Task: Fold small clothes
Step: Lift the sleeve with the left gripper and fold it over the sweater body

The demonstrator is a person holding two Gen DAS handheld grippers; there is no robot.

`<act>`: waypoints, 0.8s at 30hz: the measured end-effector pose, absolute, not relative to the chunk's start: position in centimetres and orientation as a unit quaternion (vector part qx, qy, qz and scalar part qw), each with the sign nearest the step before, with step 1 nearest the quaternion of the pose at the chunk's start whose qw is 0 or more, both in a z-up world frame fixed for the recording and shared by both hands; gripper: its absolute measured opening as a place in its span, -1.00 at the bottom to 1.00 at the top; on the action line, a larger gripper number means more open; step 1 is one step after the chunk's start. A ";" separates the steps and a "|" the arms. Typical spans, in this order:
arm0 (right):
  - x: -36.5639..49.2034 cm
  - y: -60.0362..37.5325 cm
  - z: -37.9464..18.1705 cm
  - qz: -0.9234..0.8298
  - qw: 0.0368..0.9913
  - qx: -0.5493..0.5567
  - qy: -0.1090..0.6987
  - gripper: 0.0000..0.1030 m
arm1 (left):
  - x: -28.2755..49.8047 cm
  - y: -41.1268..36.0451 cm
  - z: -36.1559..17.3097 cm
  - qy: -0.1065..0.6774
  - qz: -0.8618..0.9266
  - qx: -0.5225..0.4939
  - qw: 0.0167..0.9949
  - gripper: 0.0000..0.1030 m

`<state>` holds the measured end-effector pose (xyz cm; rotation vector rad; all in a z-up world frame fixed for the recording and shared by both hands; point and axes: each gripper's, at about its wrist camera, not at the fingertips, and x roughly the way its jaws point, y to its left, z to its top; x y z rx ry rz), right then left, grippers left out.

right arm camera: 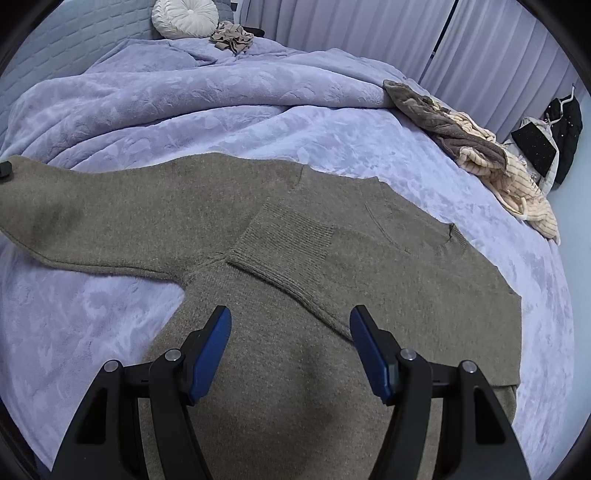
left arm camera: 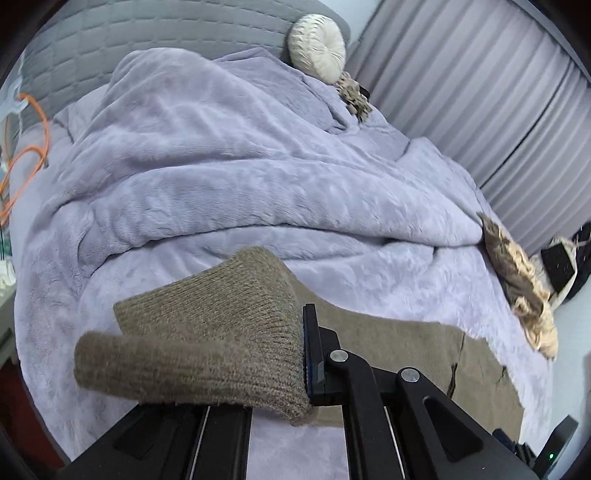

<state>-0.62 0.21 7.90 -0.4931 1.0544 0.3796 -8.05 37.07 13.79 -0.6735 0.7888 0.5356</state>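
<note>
Taupe knit sweater lying on bed, one sleeve folded across toward 1 o'clock, left gripper pinching its other cuff, right gripper hovering wide.

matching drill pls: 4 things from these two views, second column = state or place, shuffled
Things:
1. left tongs
2. right tongs
3. round cushion
4. striped cream garment

States or places:
A. open, over the sweater body
B. at the headboard end of the bed
C. shut on a sweater sleeve cuff
D. heaped with a brown one at the bed's right edge

Pairs: 1-C, 2-A, 3-B, 4-D
</note>
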 end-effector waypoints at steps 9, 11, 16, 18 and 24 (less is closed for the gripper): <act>0.7 -1.8 8.9 0.177 0.820 -0.204 0.504 0.37 | -4.2 30.9 15.0 0.420 0.242 -0.241 0.841 -0.85; 1.0 -2.3 9.3 0.176 0.822 -0.200 0.503 0.37 | -3.5 29.8 15.1 0.427 0.235 -0.231 0.842 -0.85; 1.8 -3.4 9.7 0.174 0.824 -0.190 0.504 0.37 | -1.8 27.0 15.2 0.443 0.222 -0.213 0.842 -0.85; 2.1 -3.9 9.8 0.172 0.824 -0.187 0.505 0.37 | -1.3 26.1 15.3 0.448 0.219 -0.206 0.842 -0.85; 3.1 -5.6 9.8 0.170 0.824 -0.176 0.511 0.37 | 0.3 23.5 15.3 0.461 0.209 -0.189 0.842 -0.85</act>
